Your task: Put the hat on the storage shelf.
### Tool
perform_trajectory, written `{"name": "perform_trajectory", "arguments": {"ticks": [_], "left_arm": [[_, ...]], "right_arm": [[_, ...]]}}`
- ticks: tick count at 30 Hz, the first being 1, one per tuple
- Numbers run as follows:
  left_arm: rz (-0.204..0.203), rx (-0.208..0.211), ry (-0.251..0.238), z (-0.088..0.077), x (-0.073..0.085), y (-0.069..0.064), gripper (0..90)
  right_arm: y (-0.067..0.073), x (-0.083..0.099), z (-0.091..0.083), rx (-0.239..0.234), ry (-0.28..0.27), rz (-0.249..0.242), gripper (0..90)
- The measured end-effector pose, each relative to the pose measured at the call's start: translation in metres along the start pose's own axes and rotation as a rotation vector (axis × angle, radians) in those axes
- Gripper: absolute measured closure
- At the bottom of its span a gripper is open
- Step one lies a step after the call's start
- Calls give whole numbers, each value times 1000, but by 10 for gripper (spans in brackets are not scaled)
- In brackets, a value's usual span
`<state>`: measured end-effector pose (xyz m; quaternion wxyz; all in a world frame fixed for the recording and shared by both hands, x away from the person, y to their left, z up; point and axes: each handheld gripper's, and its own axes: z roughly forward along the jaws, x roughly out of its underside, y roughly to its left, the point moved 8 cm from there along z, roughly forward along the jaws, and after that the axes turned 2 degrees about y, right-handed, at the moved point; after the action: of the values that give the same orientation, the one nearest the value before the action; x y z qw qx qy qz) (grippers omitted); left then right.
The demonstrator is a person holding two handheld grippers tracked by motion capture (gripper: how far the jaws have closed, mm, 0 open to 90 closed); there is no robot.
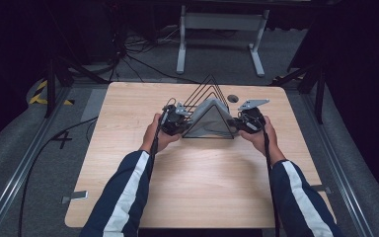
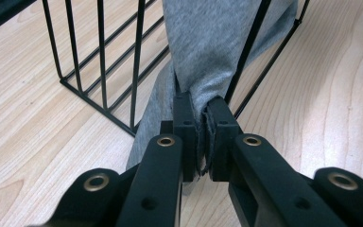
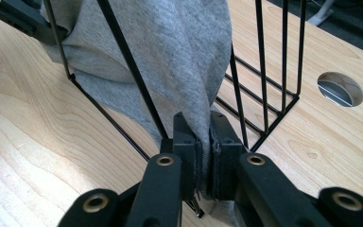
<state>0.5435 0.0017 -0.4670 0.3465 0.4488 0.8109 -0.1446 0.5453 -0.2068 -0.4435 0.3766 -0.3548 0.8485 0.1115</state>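
A grey cloth (image 1: 211, 119) hangs draped over a black triangular wire rack (image 1: 208, 89) in the middle of the wooden table (image 1: 197, 182). My left gripper (image 1: 180, 123) sits at the rack's left foot, shut on the cloth's left edge (image 2: 203, 56). At the rack's right foot my right gripper (image 1: 238, 123) is shut on the cloth's right edge (image 3: 179, 61). In each gripper view the fabric is pinched flat between the two black pads (image 2: 185, 123) (image 3: 223, 142), beside the rack's wires (image 2: 101, 71) (image 3: 264, 71).
A round cable hole (image 1: 233, 98) (image 3: 340, 89) lies in the table just behind the rack on the right. White table legs (image 1: 222, 29) and cables stand on the grey floor beyond the far edge. Metal rails (image 1: 24, 163) flank the table.
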Motion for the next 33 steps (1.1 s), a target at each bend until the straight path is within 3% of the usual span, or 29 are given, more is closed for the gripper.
{"name": "perform_trajectory", "arguments": {"ticks": [4, 6, 10, 16, 23, 26, 31, 33], "left_arm": [[3, -1, -23, -7, 1, 0, 845], [20, -24, -28, -13, 1, 2, 831], [50, -31, -37, -31, 6, 0, 794], [83, -26, -65, -60, 16, -8, 779], [114, -29, -49, -79, 31, -16, 735], [148, -45, -14, -85, 42, -18, 712], [146, -45, -3, -93, 60, -21, 688], [157, -44, 23, -94, 68, -23, 678]], "right_arm": [[-1, 0, -3, 21, -2, -1, 774], [-1, -1, -9, 28, -18, 6, 759], [-1, -2, -22, 35, -35, 5, 752], [6, 3, -38, 29, -26, -39, 744], [11, 12, -54, 28, -20, -56, 739], [14, 17, -61, 33, -11, -70, 733], [20, 26, -70, 35, 2, -102, 715], [21, 30, -72, 35, 6, -106, 704]]}}
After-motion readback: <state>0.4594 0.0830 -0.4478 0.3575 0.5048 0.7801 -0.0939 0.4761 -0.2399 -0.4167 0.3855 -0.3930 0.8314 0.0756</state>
